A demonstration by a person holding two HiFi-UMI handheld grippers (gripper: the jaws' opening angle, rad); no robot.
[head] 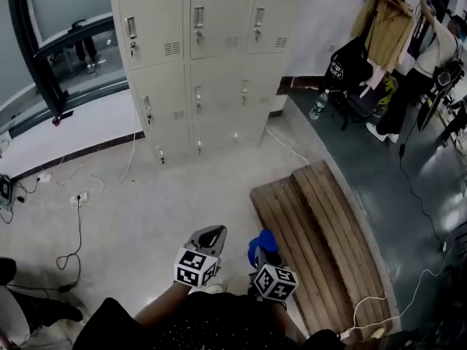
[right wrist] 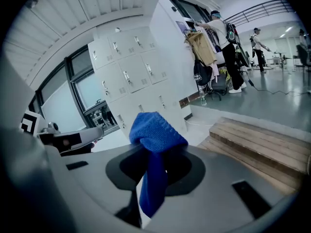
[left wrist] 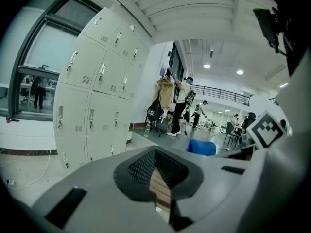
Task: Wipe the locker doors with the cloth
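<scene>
Wooden pallet [head: 321, 239] on floor, white cables [head: 87, 188], water bottle [head: 318, 106], hanging clothes [head: 387, 20]

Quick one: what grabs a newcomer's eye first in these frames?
The bright blue cloth pinched in the right hand-held gripper, low in the head view's centre. Next comes the tall bank of pale lockers at the top of that view, well clear of the cloth. A slatted wooden platform lies just to the right of that gripper.

The blue cloth [right wrist: 156, 130] is showing a soft, knitted weave. The lockers [head: 219, 71] are looking like smooth, matt painted metal. The platform [head: 321, 224] is showing rough, bare wooden planks.
</scene>
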